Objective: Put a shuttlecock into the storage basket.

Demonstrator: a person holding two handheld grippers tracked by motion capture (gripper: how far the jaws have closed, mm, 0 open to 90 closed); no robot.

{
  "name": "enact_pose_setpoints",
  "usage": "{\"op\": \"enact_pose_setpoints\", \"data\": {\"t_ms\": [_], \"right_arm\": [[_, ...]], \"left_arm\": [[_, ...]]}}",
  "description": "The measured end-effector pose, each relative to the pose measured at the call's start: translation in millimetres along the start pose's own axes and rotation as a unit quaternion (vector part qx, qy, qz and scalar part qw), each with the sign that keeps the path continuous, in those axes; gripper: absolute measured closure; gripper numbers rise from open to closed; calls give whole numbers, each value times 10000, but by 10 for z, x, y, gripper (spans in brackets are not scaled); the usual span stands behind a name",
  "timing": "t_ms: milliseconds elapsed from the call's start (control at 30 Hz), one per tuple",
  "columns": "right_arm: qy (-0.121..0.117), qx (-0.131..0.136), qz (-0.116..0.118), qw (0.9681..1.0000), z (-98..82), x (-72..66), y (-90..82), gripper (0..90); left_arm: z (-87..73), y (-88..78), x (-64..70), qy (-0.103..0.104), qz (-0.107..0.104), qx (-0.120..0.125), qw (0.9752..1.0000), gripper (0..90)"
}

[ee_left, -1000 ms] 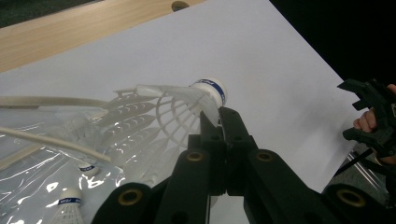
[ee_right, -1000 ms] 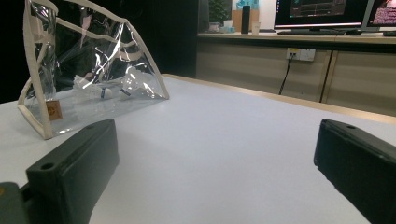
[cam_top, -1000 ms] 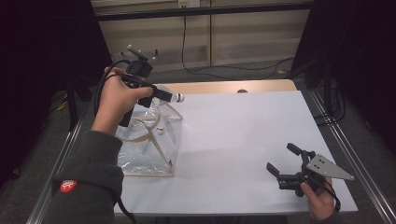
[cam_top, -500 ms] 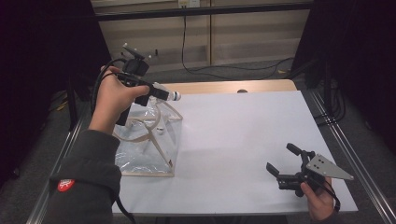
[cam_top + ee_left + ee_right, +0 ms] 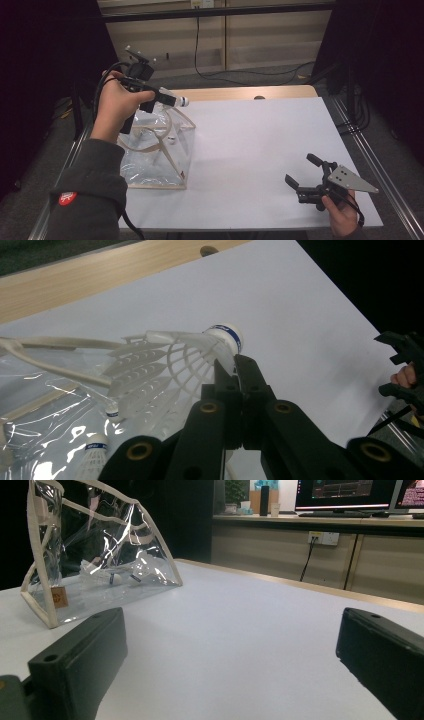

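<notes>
left gripper (image 5: 234,371) pinching a white plastic-skirted shuttlecock with blue-banded cork (image 5: 175,360) above clear, crinkly, cream-trimmed vinyl bag (image 5: 155,155); band writing unreadable. right gripper (image 5: 306,172) near right, spread wide, empty.

White table top (image 5: 260,145), wooden strip along its far edge (image 5: 240,93), monitors on a counter behind (image 5: 345,492)

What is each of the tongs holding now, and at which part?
The left tongs pinch a white plastic shuttlecock by its skirt edge, near the cork. The right tongs stand open, holding nothing.
</notes>
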State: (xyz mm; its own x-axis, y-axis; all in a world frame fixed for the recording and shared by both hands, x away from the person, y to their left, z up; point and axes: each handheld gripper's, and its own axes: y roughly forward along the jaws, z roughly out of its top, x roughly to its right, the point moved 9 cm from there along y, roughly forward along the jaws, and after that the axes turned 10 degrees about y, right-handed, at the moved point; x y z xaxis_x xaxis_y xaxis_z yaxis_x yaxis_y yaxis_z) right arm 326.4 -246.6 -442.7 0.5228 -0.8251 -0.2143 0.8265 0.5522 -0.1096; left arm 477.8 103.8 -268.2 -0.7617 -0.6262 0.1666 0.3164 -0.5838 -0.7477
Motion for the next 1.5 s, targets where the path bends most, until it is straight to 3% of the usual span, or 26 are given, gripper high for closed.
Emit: {"op": "enact_pose_setpoints", "data": {"t_ms": [633, 1500], "right_arm": [[-12, 7, 5, 10000, 5, -9, 0, 0], [-3, -6, 9, 10000, -1, -2, 2, 0]], "left_arm": [[-86, -84, -96, -60, 115, -18, 9999, 899], [-270, -214, -340, -346, 393, 23, 9986, 899]]}}
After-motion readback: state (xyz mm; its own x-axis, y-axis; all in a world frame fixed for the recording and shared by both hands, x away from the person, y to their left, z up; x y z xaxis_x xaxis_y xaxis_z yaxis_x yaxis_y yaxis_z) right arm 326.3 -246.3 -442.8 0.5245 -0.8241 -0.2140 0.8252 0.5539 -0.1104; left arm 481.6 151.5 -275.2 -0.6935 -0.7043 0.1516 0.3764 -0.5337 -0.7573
